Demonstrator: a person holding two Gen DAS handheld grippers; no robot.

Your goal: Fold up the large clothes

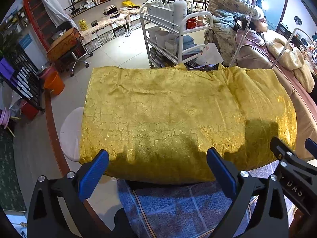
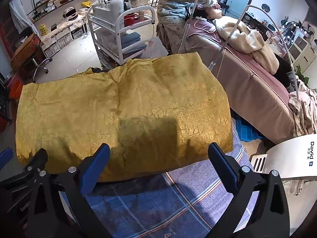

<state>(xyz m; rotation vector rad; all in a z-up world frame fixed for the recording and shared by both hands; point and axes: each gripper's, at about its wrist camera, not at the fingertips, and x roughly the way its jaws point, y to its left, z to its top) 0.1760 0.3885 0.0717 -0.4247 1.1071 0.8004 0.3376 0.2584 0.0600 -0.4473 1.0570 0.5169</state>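
Observation:
A large gold-yellow garment with a crackle pattern lies folded into a wide rectangle on a blue checked cloth; it also shows in the right wrist view. My left gripper is open and empty, just above the garment's near edge. My right gripper is open and empty, at the near edge further right. The right gripper also shows at the right edge of the left wrist view. The left gripper's body shows at the left of the right wrist view.
A white trolley with bottles stands beyond the garment. A masked person treats someone lying on a pink bed to the right. An orange bucket and stool are left. A white device is right.

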